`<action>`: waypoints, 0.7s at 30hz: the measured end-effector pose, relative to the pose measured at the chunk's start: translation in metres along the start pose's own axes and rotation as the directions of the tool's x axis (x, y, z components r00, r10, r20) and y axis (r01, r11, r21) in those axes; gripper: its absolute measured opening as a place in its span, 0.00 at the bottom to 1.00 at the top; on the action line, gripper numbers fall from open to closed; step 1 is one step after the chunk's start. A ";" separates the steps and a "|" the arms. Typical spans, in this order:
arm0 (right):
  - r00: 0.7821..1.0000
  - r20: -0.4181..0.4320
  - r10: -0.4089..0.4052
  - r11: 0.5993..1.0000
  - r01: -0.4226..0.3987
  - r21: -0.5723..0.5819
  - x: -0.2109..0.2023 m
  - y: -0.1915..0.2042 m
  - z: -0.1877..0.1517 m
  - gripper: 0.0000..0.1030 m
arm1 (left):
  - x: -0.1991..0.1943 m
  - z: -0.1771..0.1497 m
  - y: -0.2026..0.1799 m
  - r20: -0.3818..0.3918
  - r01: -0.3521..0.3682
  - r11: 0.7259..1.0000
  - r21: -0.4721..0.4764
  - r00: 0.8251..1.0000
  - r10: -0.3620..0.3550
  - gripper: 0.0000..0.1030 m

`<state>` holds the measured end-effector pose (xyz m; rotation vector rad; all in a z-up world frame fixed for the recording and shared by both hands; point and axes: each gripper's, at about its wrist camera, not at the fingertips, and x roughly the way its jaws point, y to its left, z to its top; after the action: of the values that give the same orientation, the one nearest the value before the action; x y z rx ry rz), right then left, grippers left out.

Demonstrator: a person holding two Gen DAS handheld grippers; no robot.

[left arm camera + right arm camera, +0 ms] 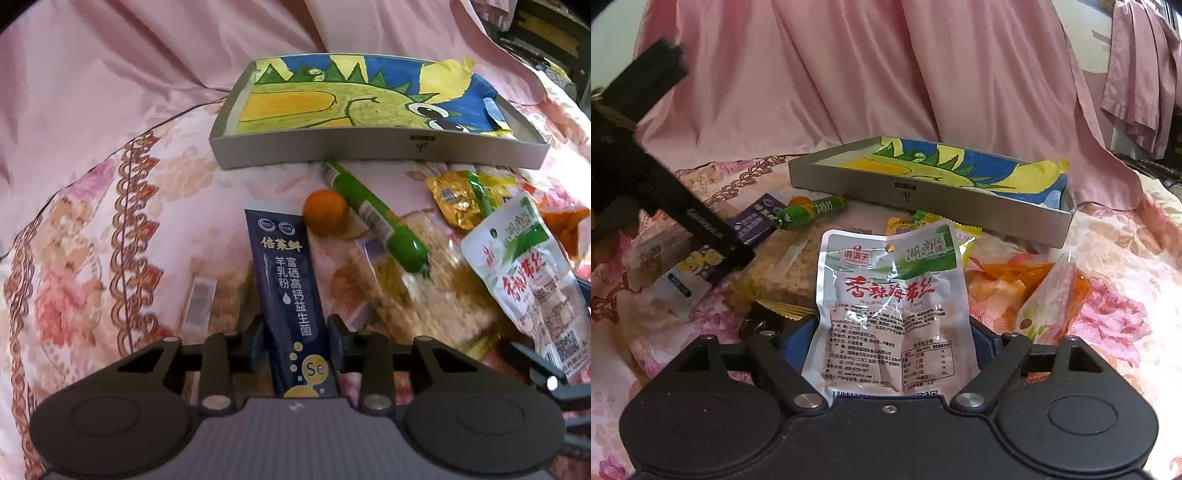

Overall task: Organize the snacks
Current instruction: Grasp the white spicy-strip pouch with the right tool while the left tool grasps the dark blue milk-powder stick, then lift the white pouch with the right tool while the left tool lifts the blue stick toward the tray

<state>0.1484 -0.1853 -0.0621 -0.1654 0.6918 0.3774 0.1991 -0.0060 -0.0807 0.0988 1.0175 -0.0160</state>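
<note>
Left claw (295, 343) clamped on dark blue sachet (286, 291), lower centre. Right claw (894, 339) wide, gripping white seaweed packet (890, 306), centre frame.

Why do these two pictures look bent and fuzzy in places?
Left wrist view: the fisheye lens bows the grey tray, and the snacks near the white pouch are smeared. Right wrist view: the pouch is sharp with glare on its foil; the left gripper is blurred, dark.

A navy sachet (288, 295) stands upright beside an orange ball (325, 211) and green sausage (373, 218). A white seaweed pouch (892, 306) rises before the painted grey tray (849, 181).
</note>
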 end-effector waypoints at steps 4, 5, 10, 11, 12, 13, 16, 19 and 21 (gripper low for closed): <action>1.000 -0.020 0.016 0.999 -0.015 0.030 -0.006 -0.003 0.003 0.77 | -0.012 -0.017 -0.001 -0.014 0.022 0.999 -0.031 1.000 -0.022 0.35; 0.999 -0.031 0.023 0.999 -0.022 0.038 -0.006 -0.004 0.003 0.79 | -0.016 -0.021 -0.001 -0.020 0.032 0.998 -0.045 0.999 -0.033 0.35; 0.998 -0.054 0.041 0.996 -0.037 0.075 -0.002 -0.005 0.001 0.80 | -0.026 -0.033 -0.003 -0.027 0.073 0.991 -0.114 0.997 -0.077 0.35; 0.998 -0.044 0.039 0.996 -0.036 0.079 -0.004 -0.005 0.002 0.78 | -0.027 -0.035 -0.003 -0.021 0.079 0.990 -0.120 0.996 -0.082 0.35; 0.998 -0.041 0.038 0.996 -0.034 0.082 -0.005 -0.005 0.002 0.77 | -0.029 -0.037 -0.004 -0.015 0.087 0.988 -0.125 0.996 -0.089 0.35; 0.998 -0.044 0.033 0.996 -0.029 0.084 -0.006 -0.004 0.002 0.76 | -0.030 -0.040 -0.005 -0.010 0.098 0.986 -0.132 0.995 -0.101 0.35; 0.999 -0.044 0.011 0.996 -0.007 0.088 -0.012 -0.003 0.001 0.69 | -0.037 -0.049 -0.010 -0.004 0.129 0.982 -0.140 0.991 -0.130 0.35; 0.999 -0.049 -0.011 0.998 0.013 0.059 -0.020 0.002 0.002 0.59 | -0.046 -0.059 -0.015 0.018 0.128 0.979 -0.157 0.992 -0.126 0.34; 0.998 -0.050 -0.024 0.999 0.026 0.026 -0.026 0.006 0.000 0.55 | -0.052 -0.065 -0.018 0.029 0.145 0.974 -0.172 0.989 -0.142 0.34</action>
<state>0.1281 -0.1869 -0.0451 -0.1581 0.7431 0.3409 0.1149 -0.0195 -0.0717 -0.1344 1.0037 -0.0599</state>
